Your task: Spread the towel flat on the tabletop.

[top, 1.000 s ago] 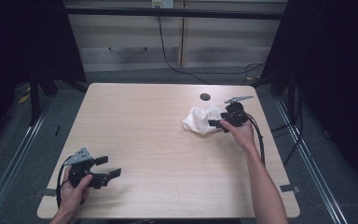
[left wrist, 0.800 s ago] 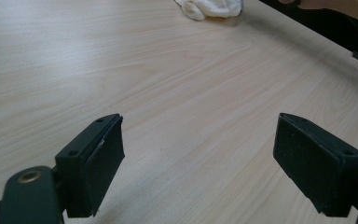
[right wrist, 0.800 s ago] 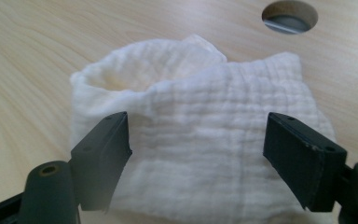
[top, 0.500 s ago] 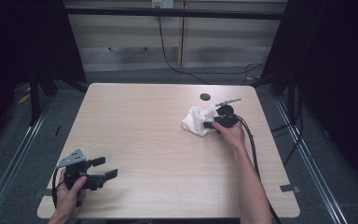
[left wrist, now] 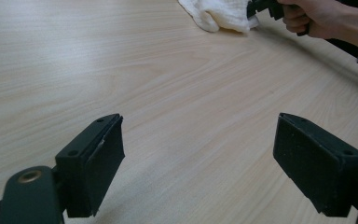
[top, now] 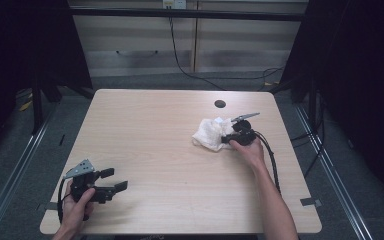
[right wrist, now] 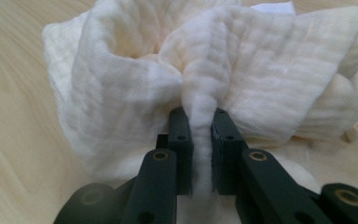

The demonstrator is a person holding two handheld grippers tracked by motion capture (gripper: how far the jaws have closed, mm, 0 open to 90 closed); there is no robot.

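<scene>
Your right gripper (right wrist: 200,140) has just been closing and now pinches a ridge of the white cloth (right wrist: 205,70) bunched on the table (top: 155,140). Your left gripper (left wrist: 200,158) rests released, well apart from the cloth.

Table (top: 180,150) evenly lit from above, surroundings near black. Soft shadows under it, no glare. High view slightly soft; near jaws in gripper views blurred.
</scene>
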